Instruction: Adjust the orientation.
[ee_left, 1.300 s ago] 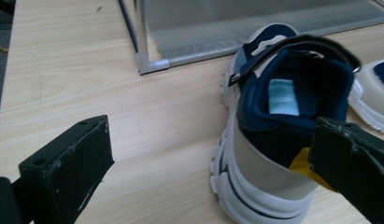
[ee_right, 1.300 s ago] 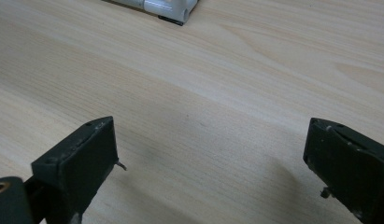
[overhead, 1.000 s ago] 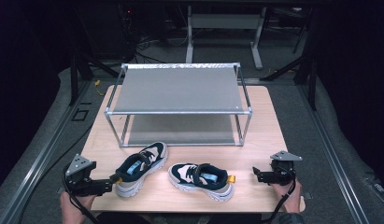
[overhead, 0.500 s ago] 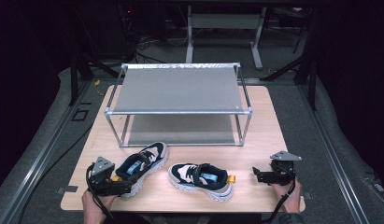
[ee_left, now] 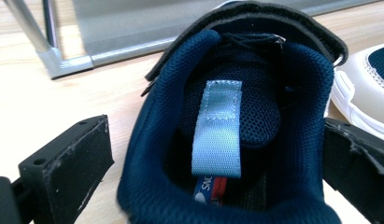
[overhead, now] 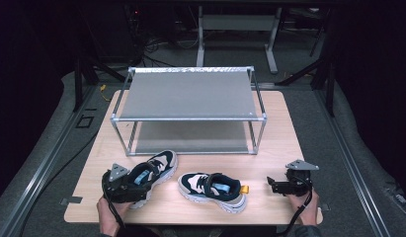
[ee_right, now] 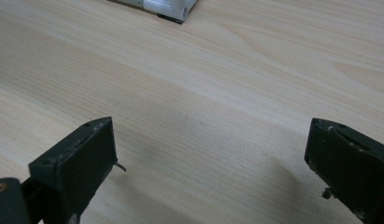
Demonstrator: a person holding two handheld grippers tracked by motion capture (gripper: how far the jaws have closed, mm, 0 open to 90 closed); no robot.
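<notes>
Now the table (overhead: 284, 133) carries a two-tier rack (overhead: 190, 94) at its far half, both shelves bare, and two shoes in front of it. The left shoe (overhead: 151, 173) lies near the front left edge, the right shoe (overhead: 213, 190) just beside it toward the middle. Over the last second the left gripper (overhead: 122, 185) has slid in from the table's corner to this shoe's heel; in the left gripper view its jaws stand wide apart on either side of the blue collar (ee_left: 227, 116), not yet pressing, with the pull tab (ee_left: 217, 128) between them. That reads as a grasp about to close, probably to lift the shoe to the rack. The right gripper (overhead: 289, 183) has stayed put near the right edge, jaws spread over bare wood. From above, the left gripper hides the heel; its own camera cuts off the toe, and whether the right jaw touches the collar is hard to tell.
</notes>
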